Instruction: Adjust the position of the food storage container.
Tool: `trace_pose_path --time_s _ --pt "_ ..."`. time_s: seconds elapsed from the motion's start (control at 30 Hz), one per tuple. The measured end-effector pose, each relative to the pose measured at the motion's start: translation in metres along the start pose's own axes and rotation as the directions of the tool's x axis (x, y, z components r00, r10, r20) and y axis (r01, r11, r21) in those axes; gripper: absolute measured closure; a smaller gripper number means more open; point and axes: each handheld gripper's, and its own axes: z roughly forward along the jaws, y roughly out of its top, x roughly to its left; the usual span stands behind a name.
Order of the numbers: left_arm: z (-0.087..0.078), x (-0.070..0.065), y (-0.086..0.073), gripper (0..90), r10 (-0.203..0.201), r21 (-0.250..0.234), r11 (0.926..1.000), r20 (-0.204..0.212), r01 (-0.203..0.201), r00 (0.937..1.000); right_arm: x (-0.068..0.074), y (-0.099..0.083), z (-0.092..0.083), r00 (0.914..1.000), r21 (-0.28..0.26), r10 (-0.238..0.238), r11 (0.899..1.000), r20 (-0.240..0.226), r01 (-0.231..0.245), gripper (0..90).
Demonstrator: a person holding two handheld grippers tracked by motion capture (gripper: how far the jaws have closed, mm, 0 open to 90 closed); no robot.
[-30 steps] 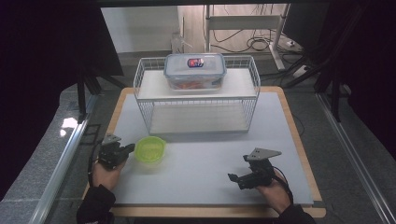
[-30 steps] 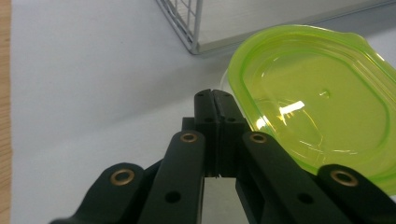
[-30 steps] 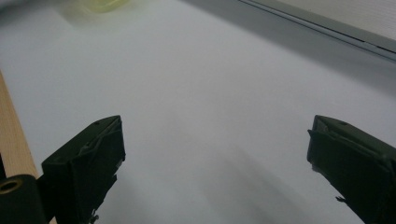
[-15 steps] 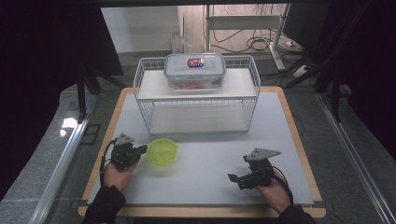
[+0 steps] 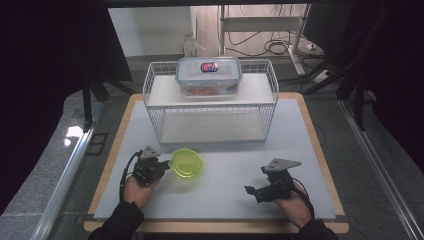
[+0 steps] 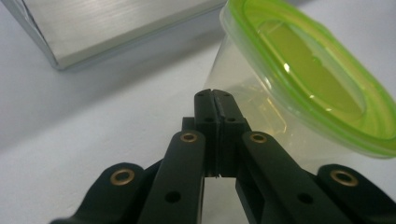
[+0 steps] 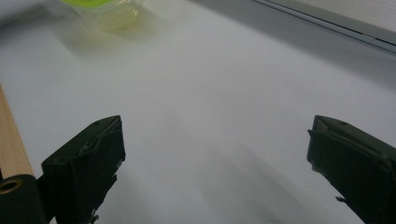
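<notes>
In front of the wire rack point(image 5: 210, 107) | left gripper point(image 5: 159, 168) jaws closed against green-lidded tub point(image 5: 186, 163) | right gripper point(image 5: 251, 190) jaws wide open, empty, well right of rack's front

Evenly lit over the pale worktop point(image 5: 220, 185), dark at both sides; soft shadows beneath the wire rack point(image 5: 210, 107); blurred up close in both gripper views.

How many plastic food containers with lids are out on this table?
2. A round green-lidded container sits on the white mat beside the left tool; a clear rectangular lidded container stands atop the wire rack.
</notes>
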Motion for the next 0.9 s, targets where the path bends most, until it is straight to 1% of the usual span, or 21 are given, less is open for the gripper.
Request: trace_pose_path --time_s 0.13,0.23,0.27,0.37,0.4,0.57,0.67,0.73,0.8,0.87,0.9 --pt "0.000 0.008 -0.004 89.9 -0.027 0.012 0.9996 -0.013 0.027 0.9996 0.000 0.000 0.000 1.0000 0.003 -0.001 1.000 0.001 0.001 4.0" --pt "0.002 0.012 -0.008 89.8 -0.018 0.037 0.9991 -0.012 0.019 0.9998 0.000 0.000 0.000 1.0000 0.003 -0.002 1.000 0.000 0.002 4.0" --pt "0.003 0.013 -0.009 89.7 -0.021 0.044 0.9988 0.000 0.021 0.9998 0.000 0.000 0.000 1.0000 0.003 -0.002 1.000 0.000 0.002 4.0" --pt "0.005 0.013 -0.012 89.3 -0.009 0.052 0.9986 0.007 0.008 0.9999 0.000 0.000 0.000 1.0000 0.003 -0.003 1.000 0.000 0.003 4.0" --pt "0.005 0.014 -0.012 89.2 -0.011 0.053 0.9986 0.012 0.010 0.9999 0.000 0.000 0.000 1.0000 0.005 -0.001 1.000 0.000 0.001 4.0" --pt "0.007 0.011 -0.015 88.8 0.001 0.060 0.9982 0.028 -0.002 0.9996 0.000 0.000 0.000 1.0000 0.005 -0.002 1.000 -0.001 0.002 4.0" --pt "0.010 0.006 -0.016 88.8 0.006 0.069 0.9975 0.040 -0.008 0.9992 0.000 0.000 0.001 1.0000 0.005 -0.001 1.000 -0.002 0.001 4.0" --pt "0.011 0.003 -0.015 88.9 0.028 0.074 0.9968 0.045 -0.031 0.9986 0.000 0.000 0.001 1.0000 0.006 -0.001 1.000 -0.002 0.001 4.0" --pt "0.012 -0.001 -0.014 88.8 0.030 0.070 0.9970 0.054 -0.033 0.9981 0.000 0.000 0.001 1.0000 0.007 0.000 1.000 -0.002 0.000 4.0" --pt "0.013 -0.003 -0.013 88.8 0.048 0.073 0.9960 0.058 -0.052 0.9972 0.000 -0.001 0.001 1.0000 0.010 0.001 1.000 -0.002 -0.001 4.0" --pt "0.014 -0.005 -0.013 88.8 0.050 0.073 0.9958 0.062 -0.054 0.9968 0.000 -0.001 0.002 1.0000 0.011 0.002 1.000 -0.003 -0.002 4.0"
